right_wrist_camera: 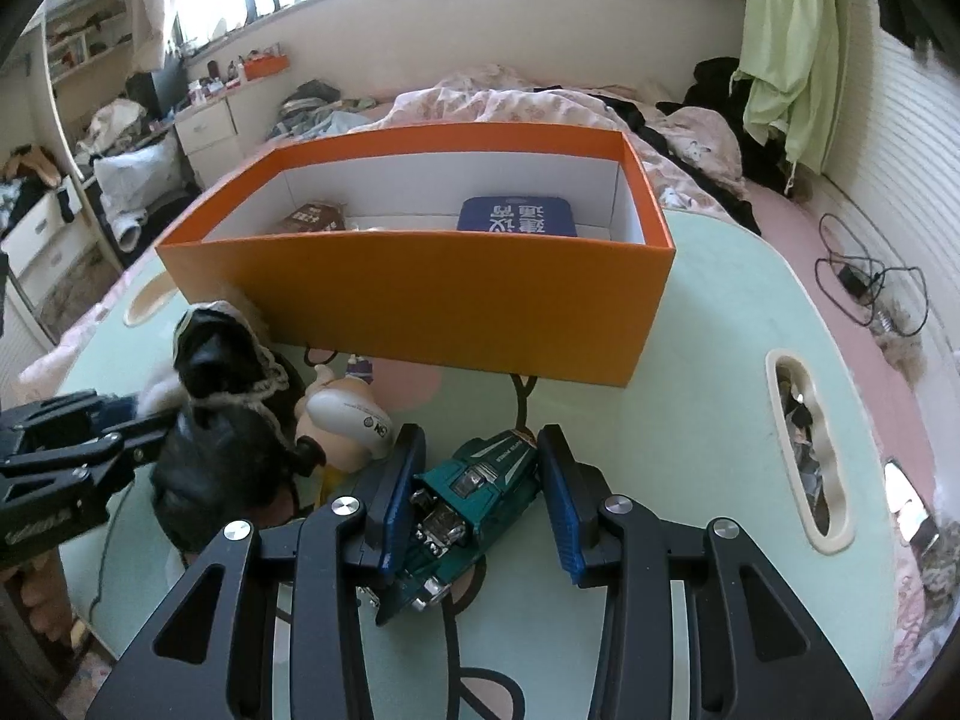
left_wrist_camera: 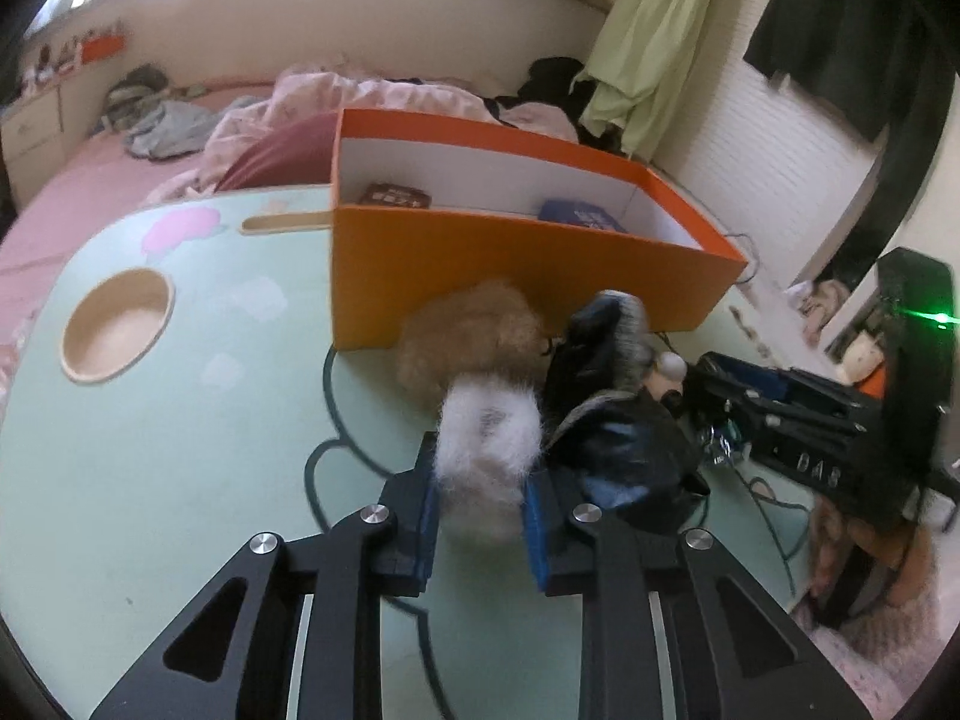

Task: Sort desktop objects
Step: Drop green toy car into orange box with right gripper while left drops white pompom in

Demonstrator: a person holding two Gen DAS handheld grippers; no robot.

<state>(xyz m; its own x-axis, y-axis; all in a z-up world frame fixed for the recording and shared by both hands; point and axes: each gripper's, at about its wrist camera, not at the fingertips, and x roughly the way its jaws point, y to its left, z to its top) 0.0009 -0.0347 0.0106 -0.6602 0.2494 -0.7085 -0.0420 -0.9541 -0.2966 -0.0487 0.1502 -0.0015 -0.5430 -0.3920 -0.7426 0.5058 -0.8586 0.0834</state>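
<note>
Both grippers are clenched, each on one toy, I'd guess ready to lift into the orange box just behind. Left gripper pinches a fluffy white tuft; right gripper clamps the green car. Beside them lie one black doll and one pale figure. Two packets already sit in the box.

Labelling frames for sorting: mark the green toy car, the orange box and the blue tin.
green toy car (right_wrist_camera: pixel 480 480), right wrist view, on its roof.
orange box (right_wrist_camera: pixel 420 294), right wrist view, front wall.
blue tin (right_wrist_camera: pixel 516 217), right wrist view, on its lid.
</note>
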